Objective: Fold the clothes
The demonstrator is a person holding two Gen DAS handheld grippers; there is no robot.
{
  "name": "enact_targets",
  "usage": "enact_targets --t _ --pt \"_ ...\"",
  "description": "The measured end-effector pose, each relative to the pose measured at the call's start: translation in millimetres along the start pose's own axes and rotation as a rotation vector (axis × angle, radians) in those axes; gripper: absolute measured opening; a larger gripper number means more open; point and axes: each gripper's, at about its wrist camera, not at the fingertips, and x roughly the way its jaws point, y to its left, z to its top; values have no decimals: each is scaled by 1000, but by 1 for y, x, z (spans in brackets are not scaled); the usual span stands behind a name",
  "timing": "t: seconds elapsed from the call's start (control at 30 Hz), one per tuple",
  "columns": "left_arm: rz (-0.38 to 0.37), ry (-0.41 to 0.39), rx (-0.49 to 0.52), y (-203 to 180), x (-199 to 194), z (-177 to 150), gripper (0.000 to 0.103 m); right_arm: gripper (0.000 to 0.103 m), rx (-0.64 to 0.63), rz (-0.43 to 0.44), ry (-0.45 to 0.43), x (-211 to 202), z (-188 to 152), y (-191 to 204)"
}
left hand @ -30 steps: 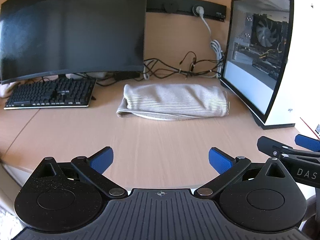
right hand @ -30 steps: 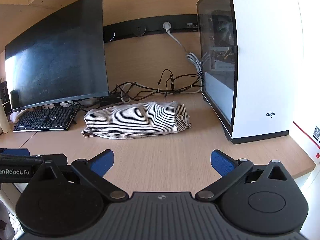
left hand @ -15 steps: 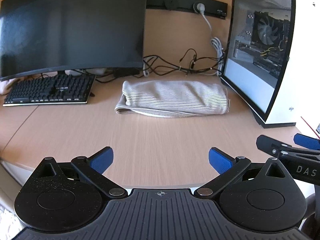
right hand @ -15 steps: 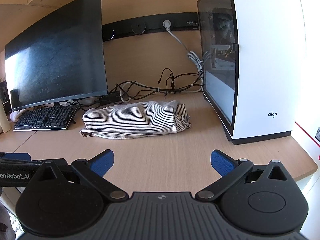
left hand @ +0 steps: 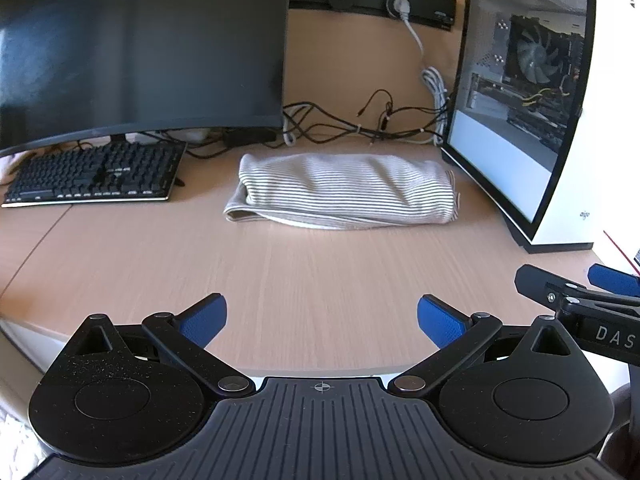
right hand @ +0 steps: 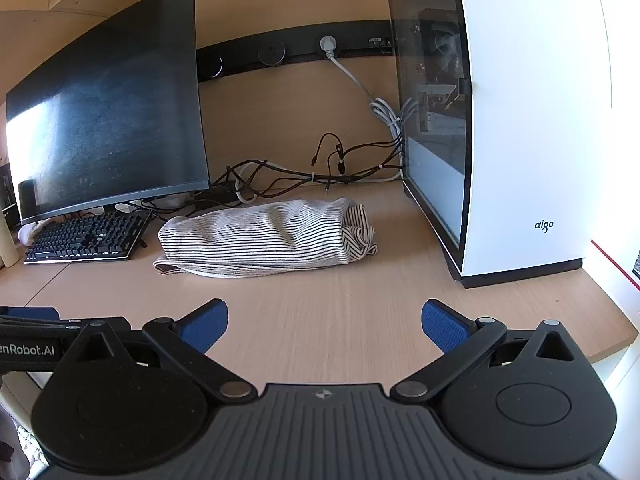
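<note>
A striped white-and-dark garment lies folded into a long bundle at the back of the wooden desk, between the keyboard and the PC case. My left gripper hovers open over the desk's front edge, well short of the garment, with nothing between its blue pads. My right gripper is also open and empty, at the same distance from the cloth. The right gripper's tip shows at the right edge of the left wrist view; the left gripper's body shows at the left edge of the right wrist view.
A curved black monitor and black keyboard stand at the left. A white PC case with a glass side stands at the right. Tangled cables lie behind the garment. Bare wooden desk lies between grippers and cloth.
Both grippers have drawn back slightly toward the desk's front edge and stayed open. The garment has not moved.
</note>
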Motion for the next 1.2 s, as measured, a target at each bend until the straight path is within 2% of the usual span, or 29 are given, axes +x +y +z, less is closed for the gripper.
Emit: enact_targets --t 1.2 --pt "-9 29 -20 1 5 1 103 103 -21 18 -4 -3 0 5"
